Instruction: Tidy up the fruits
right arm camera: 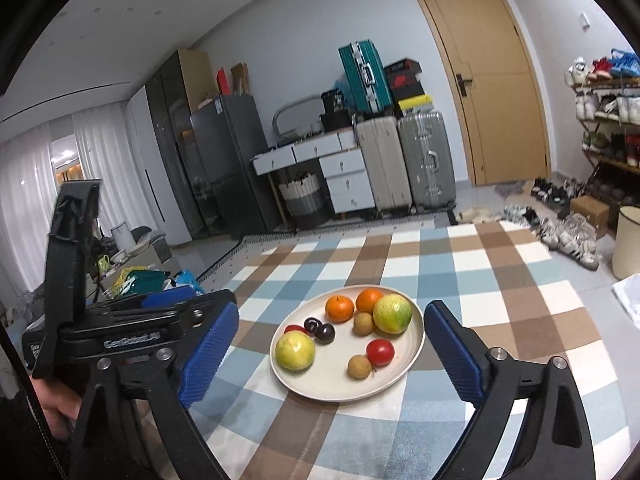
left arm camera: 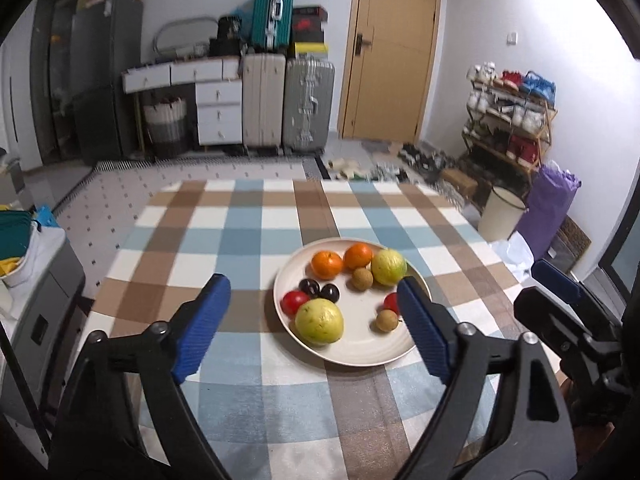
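A cream plate (left arm camera: 362, 360) stands on the checked tablecloth (left arm camera: 240, 240). It holds two oranges (left arm camera: 327, 265), two yellow-green guavas (left arm camera: 319, 321), two red tomatoes (left arm camera: 293, 302), two dark plums (left arm camera: 329, 293) and two brown longans (left arm camera: 386, 320). My left gripper (left arm camera: 312, 282) hovers open in front of the plate with nothing between its blue pads (left arm camera: 202, 324). In the right wrist view the same plate (right arm camera: 348, 394) lies ahead, and my right gripper (right arm camera: 332, 308) is open and empty too. The left gripper's body (right arm camera: 132, 332) shows at that view's left, a hand under it.
The table's far edge (left arm camera: 304, 181) gives way to tiled floor. Beyond stand suitcases (left arm camera: 286, 108), a white drawer desk (left arm camera: 218, 110), a wooden door (left arm camera: 390, 48), a shoe rack (left arm camera: 508, 120) and a cream bin (left arm camera: 500, 212). A grey cabinet (left arm camera: 44, 300) sits left of the table.
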A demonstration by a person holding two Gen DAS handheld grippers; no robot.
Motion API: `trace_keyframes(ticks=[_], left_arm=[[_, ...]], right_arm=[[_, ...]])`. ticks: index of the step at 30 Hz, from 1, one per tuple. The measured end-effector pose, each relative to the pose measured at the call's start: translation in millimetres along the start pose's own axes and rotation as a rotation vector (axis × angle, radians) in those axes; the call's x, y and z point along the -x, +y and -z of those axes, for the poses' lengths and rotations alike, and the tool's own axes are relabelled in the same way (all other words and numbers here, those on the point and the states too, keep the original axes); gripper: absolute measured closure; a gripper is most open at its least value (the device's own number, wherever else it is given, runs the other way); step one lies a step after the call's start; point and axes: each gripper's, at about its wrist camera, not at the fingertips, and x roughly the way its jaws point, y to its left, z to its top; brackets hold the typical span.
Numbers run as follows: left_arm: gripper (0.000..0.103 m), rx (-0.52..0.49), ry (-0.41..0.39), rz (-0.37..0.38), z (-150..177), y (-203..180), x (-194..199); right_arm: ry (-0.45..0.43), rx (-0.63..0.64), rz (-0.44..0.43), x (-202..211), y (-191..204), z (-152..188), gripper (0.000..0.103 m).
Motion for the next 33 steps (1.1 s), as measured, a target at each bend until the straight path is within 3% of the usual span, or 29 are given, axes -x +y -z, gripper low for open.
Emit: trace_keyframes(ticks=[2,3,11,16,33], left_arm=[[0.002,0.000,-0.031,-0.018,4,0,10],[0.000,0.003,-0.047,-0.028,5,0,15],[0.000,0.022,-0.138,-0.042,27,0,37],[0.000,-0.009,-0.202,-0.078,39,-7,47],[0.000,-0.031,-0.264,-0.129,77,2,45]], right_arm=[[-0.016,0.009,0.010,5,4,1,0.003],[-0.028,0.015,0.013,8,6,2,0.003],[-0.125,0.177,0.042,31,36,12,0.001],[-0.166,0.197,0.058,40,38,20,0.001],[-0.149,0.207,0.104,40,36,49,0.001]])
